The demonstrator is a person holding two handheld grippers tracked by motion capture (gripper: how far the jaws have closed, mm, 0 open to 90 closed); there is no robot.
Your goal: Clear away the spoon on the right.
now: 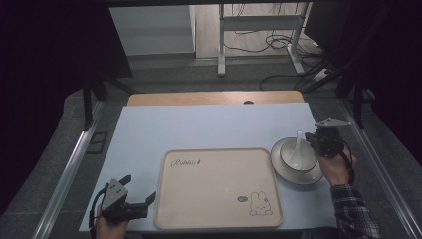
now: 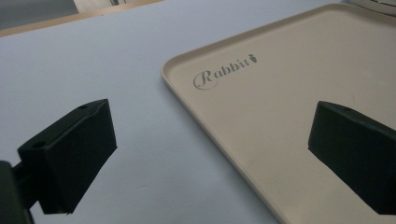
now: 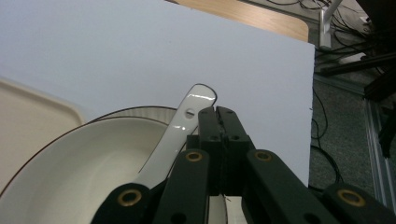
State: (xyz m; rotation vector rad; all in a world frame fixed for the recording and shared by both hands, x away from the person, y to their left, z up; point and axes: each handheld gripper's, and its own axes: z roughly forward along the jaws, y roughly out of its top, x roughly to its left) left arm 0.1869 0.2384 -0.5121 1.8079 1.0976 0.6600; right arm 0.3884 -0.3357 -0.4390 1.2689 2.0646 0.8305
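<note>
A white bowl (image 1: 287, 152) stands on a white plate (image 1: 278, 168), just right of a beige tray (image 1: 219, 199) printed with "Rabbit" and a bunny. In the bowl leans a white spoon (image 1: 298, 145), handle pointing away. My right gripper (image 1: 312, 138) is at the bowl's right rim with its jaws pressed together. In the right gripper view its shut tips (image 3: 219, 114) sit just right of the spoon handle (image 3: 180, 135), above the bowl (image 3: 70, 177), with nothing seen between them. My left gripper (image 1: 140, 188) rests open at the tray's near left corner. Its jaws (image 2: 215, 126) straddle the tray edge (image 2: 187, 102).
A pale blue mat (image 1: 199, 124) covers the table, and a wooden strip (image 1: 214, 97) shows at its far edge. Metal rails run along both sides. Beyond the table are a stand's legs (image 1: 221, 50) and floor cables (image 1: 278, 45).
</note>
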